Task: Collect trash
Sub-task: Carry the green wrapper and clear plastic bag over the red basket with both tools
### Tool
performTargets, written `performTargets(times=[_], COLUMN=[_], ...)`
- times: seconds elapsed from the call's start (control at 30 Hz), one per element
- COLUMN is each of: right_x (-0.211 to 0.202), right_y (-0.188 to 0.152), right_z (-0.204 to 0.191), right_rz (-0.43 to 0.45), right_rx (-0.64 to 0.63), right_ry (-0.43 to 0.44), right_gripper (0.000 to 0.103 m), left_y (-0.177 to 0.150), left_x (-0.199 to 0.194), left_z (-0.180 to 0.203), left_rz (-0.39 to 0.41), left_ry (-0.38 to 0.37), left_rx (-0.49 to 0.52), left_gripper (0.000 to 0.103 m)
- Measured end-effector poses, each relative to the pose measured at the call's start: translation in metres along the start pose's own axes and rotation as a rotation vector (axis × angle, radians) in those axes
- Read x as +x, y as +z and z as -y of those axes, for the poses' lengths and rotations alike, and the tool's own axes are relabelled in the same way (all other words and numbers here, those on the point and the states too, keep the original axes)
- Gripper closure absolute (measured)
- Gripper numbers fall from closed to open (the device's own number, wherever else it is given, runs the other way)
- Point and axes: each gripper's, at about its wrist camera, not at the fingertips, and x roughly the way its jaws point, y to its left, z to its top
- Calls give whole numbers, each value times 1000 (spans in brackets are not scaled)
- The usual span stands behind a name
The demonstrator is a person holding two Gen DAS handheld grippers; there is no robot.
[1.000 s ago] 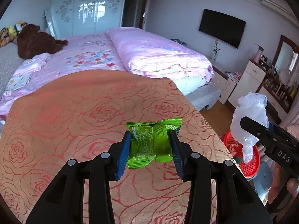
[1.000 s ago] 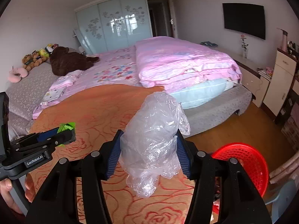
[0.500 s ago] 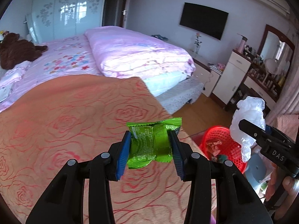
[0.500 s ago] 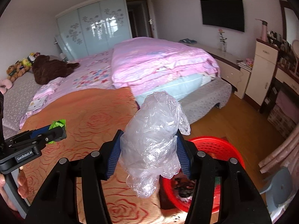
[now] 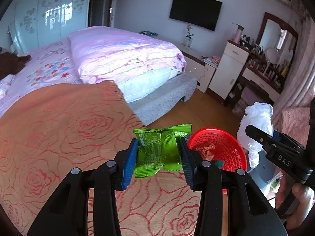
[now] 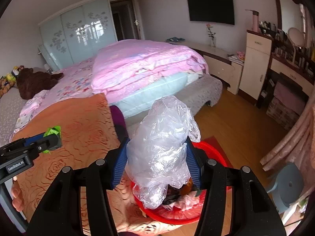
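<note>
The left tongs clamp a green snack wrapper above the orange bedspread. The right tongs grip a crumpled clear plastic bag over the red basket, which holds other scraps.

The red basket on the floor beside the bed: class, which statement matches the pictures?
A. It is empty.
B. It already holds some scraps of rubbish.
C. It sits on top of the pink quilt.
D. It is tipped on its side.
B: the red basket stands upright on the floor beside the bed, and scraps lie inside it below the clear plastic bag held in the right gripper.
</note>
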Motion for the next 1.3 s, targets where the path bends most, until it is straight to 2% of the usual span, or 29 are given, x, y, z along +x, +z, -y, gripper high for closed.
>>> performTargets(times=[0.47,0.83,1.3], right_x=[1,2,8], right_y=[-15,-24,-31], right_z=[57,90,108], right_rz=[-24,-38,-58], right_rx=[87,149,183], right_ry=[-70,-102,-119], right_gripper=[50,50,50], left_y=[-1,-6,-28], left_x=[29,64,101], left_z=[65,102,133], left_rz=[-38,-113,-188], left_ry=[-68,-128,-117], left_rx=[109,156,226], left_gripper=[63,63,63])
